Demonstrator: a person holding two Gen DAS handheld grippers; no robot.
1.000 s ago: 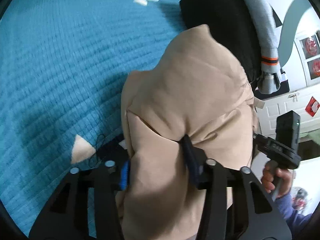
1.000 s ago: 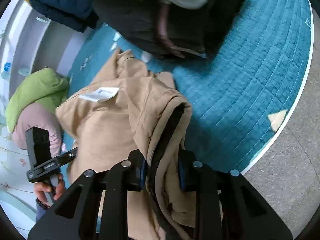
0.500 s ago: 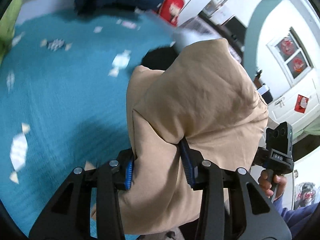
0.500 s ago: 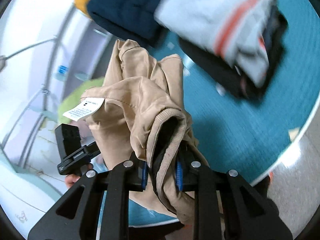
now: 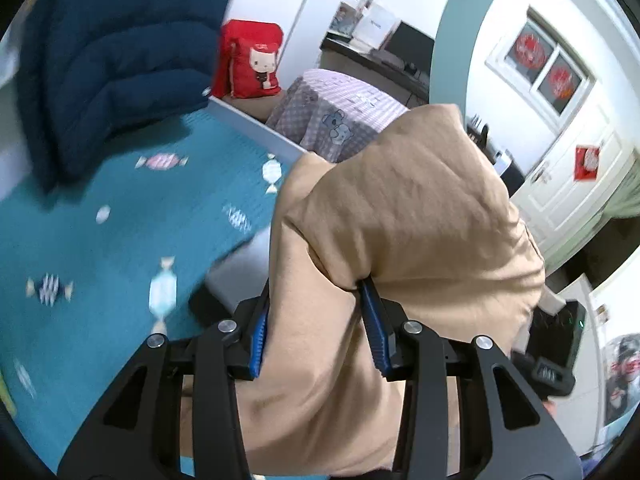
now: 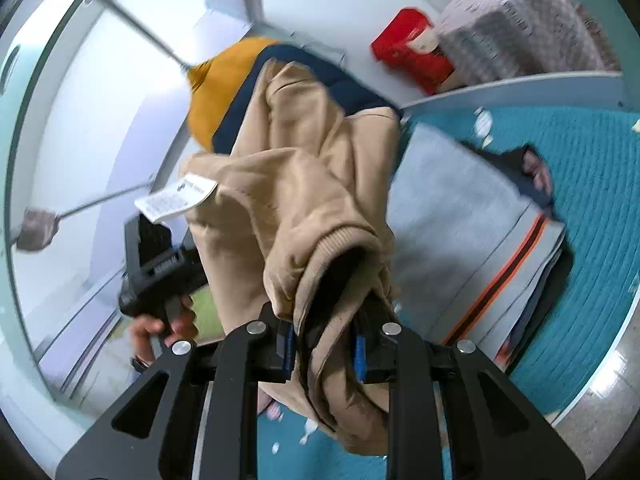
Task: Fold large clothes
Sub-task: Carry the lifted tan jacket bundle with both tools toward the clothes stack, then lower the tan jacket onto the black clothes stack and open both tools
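At the far left of the left wrist view, a dark navy quilted puffer jacket is being shown lying on a teal quilted bed cover printed with candy shapes, and a red cushion with a white cat face is being seen just beyond the bed edge, beside a purple checked bundle with a blue bear print. In the middle, a large tan sweatshirt of soft fleece is being held up above the bed cover, a thick fold of it being clamped between the blue-padded fingers of the left tool. A white panelled door is being shown at the right. In the right wrist view, the left tool's black handle is being gripped by the left hand at the left, and a white care label is being seen hanging from the sweatshirt. The ribbed hem is being pinched in the right tool, its jaws closed on the cloth. To the right, a folded grey garment with an orange and black stripe is being shown resting on the bed cover.
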